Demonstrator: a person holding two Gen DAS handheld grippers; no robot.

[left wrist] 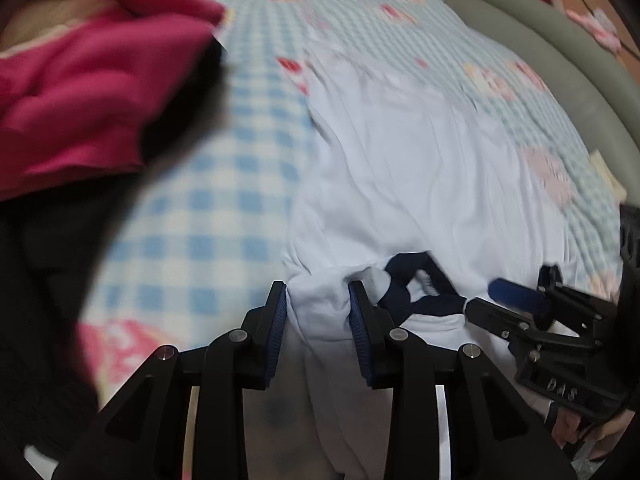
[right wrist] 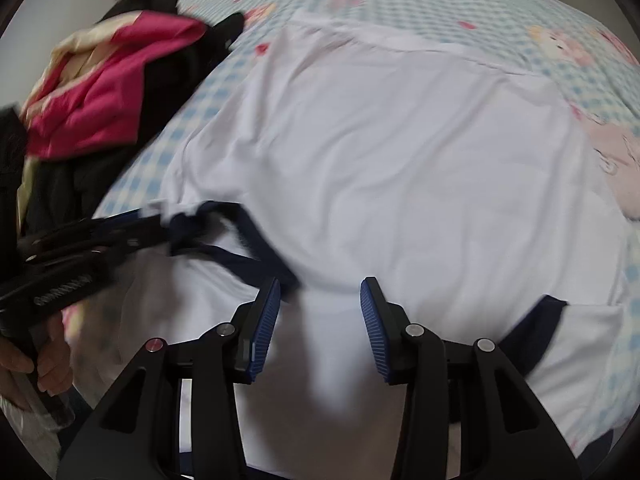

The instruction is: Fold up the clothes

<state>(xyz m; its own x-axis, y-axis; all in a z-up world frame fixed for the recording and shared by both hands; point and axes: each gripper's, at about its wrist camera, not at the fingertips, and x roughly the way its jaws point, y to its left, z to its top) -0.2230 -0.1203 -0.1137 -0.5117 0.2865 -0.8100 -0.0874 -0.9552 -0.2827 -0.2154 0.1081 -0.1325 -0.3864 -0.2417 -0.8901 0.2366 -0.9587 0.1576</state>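
white shirt (right wrist: 380, 152), one, pinched by two tools: left (left wrist: 318, 300), right (right wrist: 320, 300).

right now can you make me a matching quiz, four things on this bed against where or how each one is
Things:
1. white shirt
2. pink garment
3. left gripper
4. navy collar

States:
a. heaped at the bed's left side
b. clamping bunched white fabric
c. spread across the checked bedsheet
d. trim at the shirt's neck opening

Pairs: 1-c, 2-a, 3-b, 4-d
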